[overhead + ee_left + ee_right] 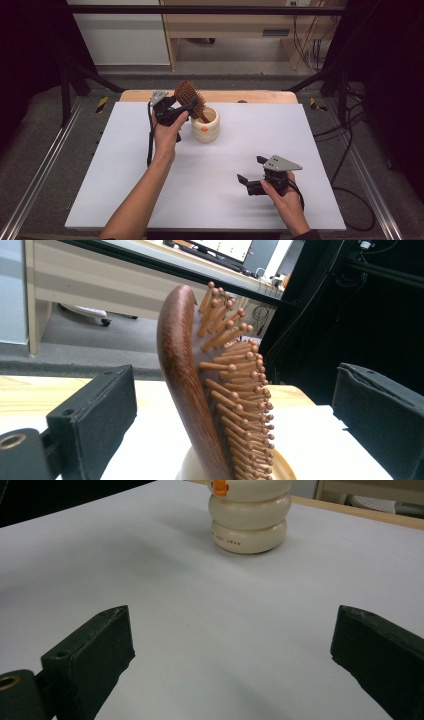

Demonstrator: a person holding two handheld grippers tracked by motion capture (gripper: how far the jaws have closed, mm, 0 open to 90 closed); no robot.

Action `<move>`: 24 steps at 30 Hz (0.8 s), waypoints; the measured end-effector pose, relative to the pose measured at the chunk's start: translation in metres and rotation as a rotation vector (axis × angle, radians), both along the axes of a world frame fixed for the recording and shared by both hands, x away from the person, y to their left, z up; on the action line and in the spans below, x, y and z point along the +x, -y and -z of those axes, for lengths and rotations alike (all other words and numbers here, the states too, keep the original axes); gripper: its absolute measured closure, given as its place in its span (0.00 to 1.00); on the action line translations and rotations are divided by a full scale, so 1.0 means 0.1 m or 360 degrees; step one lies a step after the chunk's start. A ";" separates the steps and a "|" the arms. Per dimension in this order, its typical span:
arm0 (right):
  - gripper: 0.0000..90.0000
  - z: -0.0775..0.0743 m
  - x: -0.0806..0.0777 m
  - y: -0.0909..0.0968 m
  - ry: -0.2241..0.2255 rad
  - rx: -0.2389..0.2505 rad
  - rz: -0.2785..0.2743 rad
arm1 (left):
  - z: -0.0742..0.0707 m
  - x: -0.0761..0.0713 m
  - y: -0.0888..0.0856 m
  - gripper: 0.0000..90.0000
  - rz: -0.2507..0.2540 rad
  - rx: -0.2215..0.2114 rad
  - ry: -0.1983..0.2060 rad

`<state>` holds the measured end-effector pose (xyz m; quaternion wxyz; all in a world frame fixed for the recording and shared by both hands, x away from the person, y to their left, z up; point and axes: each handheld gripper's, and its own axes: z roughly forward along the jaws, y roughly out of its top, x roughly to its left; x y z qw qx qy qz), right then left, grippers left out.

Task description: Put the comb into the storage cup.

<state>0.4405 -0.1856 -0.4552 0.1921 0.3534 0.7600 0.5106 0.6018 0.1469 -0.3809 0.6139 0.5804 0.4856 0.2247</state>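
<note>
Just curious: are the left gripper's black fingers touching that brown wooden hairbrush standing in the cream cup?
Apart. The left gripper view shows clear gaps between both fingers and the brown wooden hairbrush.

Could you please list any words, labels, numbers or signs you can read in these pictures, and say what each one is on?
Small reddish print on the lowest ring of the cream holder: too blurred to read.
Orange mark near the top of the holder: a shape, with no lettering to be made out.
Monitor screen behind the wooden hairbrush: coloured specks, too small to read.
Nothing else legible, neither on the white table sheet nor on either gripper.
</note>
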 end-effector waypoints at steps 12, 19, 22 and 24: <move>0.04 0.00 0.00 0.02 0.0002 0.0008 0.0003 | -0.03 -0.03 0.00 0.04 -0.0011 0.0041 0.0036; 0.05 -0.01 0.00 0.03 0.0007 0.0017 0.0013 | -0.04 -0.06 0.00 0.03 -0.0014 0.0053 0.0025; 0.04 -0.03 -0.01 0.05 0.0016 0.0016 0.0013 | -0.06 -0.11 0.00 0.03 -0.0013 0.0079 0.0024; 0.04 -0.04 -0.01 0.05 0.0020 0.0019 0.0025 | -0.07 -0.16 0.00 0.03 -0.0013 0.0080 0.0014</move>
